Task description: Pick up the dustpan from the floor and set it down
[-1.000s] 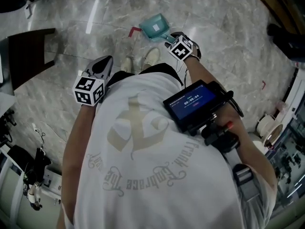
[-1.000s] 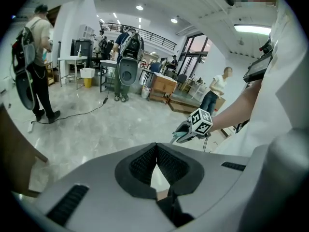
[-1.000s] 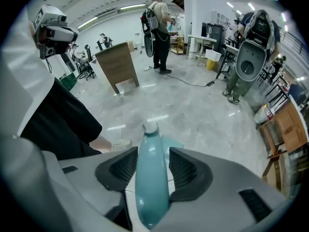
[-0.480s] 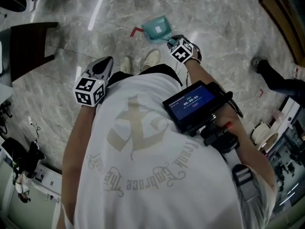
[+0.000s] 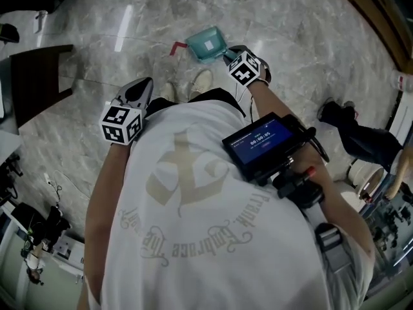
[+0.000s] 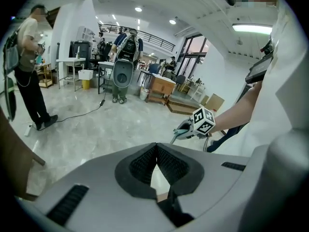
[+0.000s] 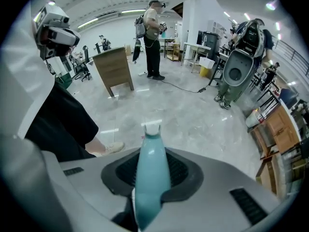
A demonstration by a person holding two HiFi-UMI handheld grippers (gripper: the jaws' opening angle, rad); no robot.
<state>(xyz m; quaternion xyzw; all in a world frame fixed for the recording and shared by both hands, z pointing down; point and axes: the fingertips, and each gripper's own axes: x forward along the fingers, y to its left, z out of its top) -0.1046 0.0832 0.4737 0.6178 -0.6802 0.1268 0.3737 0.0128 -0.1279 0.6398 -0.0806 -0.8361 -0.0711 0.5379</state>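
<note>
The teal dustpan is just beyond the wearer's shoes on the marble floor. My right gripper is at its handle. In the right gripper view the teal handle runs straight up between the black pads. The jaws have just been closing and now grip it, and the pan itself is hidden behind the handle. My left gripper hangs at the person's left side, pads together with nothing in them. From the left gripper view the right gripper's marker cube and the teal handle show.
A dark table stands at the left and a red tape mark lies beside the pan. Another person's dark leg and shoe are at the right. A wooden panel and a standing person are farther off.
A person's dark shoe and leg have come in from the right edge toward the middle. My right gripper stays at the dustpan's handle. The left gripper has not moved.
</note>
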